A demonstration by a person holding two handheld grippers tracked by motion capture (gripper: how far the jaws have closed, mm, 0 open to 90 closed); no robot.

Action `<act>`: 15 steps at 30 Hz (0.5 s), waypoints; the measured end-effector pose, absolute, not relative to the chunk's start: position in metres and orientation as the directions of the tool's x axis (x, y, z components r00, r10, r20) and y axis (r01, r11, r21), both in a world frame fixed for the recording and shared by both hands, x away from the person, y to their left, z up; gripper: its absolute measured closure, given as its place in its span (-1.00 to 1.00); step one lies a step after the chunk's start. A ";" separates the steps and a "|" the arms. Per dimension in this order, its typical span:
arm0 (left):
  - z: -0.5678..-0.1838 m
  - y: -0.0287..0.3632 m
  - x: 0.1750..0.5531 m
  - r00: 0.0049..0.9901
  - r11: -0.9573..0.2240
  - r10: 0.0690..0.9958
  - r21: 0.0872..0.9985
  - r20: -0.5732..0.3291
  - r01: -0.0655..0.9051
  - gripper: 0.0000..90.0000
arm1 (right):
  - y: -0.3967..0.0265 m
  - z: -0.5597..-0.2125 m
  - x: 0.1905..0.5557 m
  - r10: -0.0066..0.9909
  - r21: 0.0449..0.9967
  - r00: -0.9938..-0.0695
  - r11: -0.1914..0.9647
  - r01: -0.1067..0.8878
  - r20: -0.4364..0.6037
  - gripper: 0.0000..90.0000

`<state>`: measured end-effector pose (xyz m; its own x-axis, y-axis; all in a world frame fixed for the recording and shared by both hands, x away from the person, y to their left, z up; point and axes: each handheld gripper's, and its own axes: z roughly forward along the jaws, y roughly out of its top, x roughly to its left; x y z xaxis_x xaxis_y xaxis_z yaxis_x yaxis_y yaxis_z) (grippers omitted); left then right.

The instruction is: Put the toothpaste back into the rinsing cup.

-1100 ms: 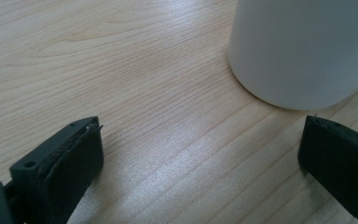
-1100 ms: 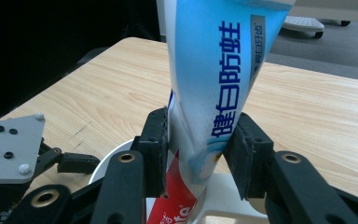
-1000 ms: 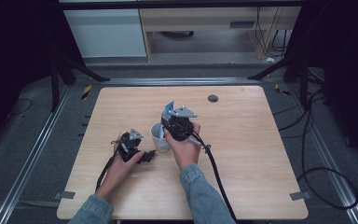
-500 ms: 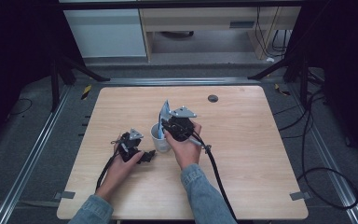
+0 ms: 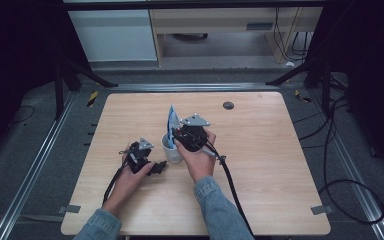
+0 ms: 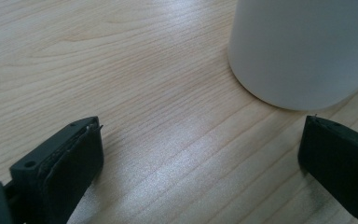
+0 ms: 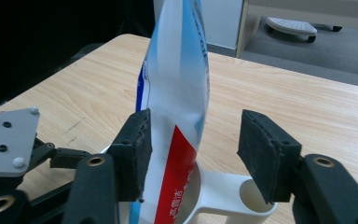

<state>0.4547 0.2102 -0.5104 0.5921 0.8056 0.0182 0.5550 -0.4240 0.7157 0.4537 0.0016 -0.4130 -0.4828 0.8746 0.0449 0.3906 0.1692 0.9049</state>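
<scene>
A white cup [image 5: 169, 149] stands mid-table with a blue, white and red toothpaste tube [image 5: 171, 119] upright in it. In the right gripper view the tube [image 7: 179, 84] rises from the divided cup [image 7: 223, 200] between my right gripper's [image 7: 196, 121] open jaws. It rests against the left pad, with a gap to the right pad. From above, the right gripper [image 5: 180, 132] sits just right of the cup. My left gripper [image 5: 159, 165] lies low on the table to the cup's left. Its jaws [image 6: 200, 135] are wide open with nothing between them, and the cup's wall [image 6: 303, 51] is just ahead.
The wooden table [image 5: 270, 165] carries a small dark round disc [image 5: 228, 105] near its far edge. Metal rails run along both sides. Loose cables [image 5: 350, 190] lie on the floor to the right, and a cabinet stands behind.
The tube's top has leaned slightly left over the cup. The right gripper has shifted only a little, and the left hand has stayed put.
</scene>
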 end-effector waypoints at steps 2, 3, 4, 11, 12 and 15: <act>-0.510 0.210 0.455 0.592 -0.424 0.806 0.716 0.018 0.555 -1.00 | 0.002 -0.411 0.453 0.874 0.906 -0.485 0.183 0.383 0.028 -0.09; -0.510 0.210 0.455 0.592 -0.424 0.806 0.716 0.018 0.555 -1.00 | 0.003 -0.410 0.452 0.874 0.905 -0.486 0.183 0.384 0.030 -0.11; -0.510 0.210 0.455 0.592 -0.424 0.806 0.716 0.018 0.555 -1.00 | 0.003 -0.410 0.452 0.874 0.905 -0.486 0.183 0.384 0.030 -0.11; -0.510 0.210 0.455 0.592 -0.424 0.806 0.716 0.018 0.555 -1.00 | 0.002 -0.407 0.453 0.867 0.907 -0.498 0.212 0.365 -0.002 -0.37; -0.510 0.210 0.455 0.592 -0.424 0.806 0.716 0.018 0.555 -1.00 | 0.002 -0.406 0.453 0.866 0.905 -0.500 0.213 0.368 0.000 -0.41; -0.510 0.210 0.455 0.592 -0.424 0.806 0.716 0.018 0.555 -1.00 | 0.001 -0.405 0.454 0.860 0.896 -0.511 0.223 0.384 0.005 -0.52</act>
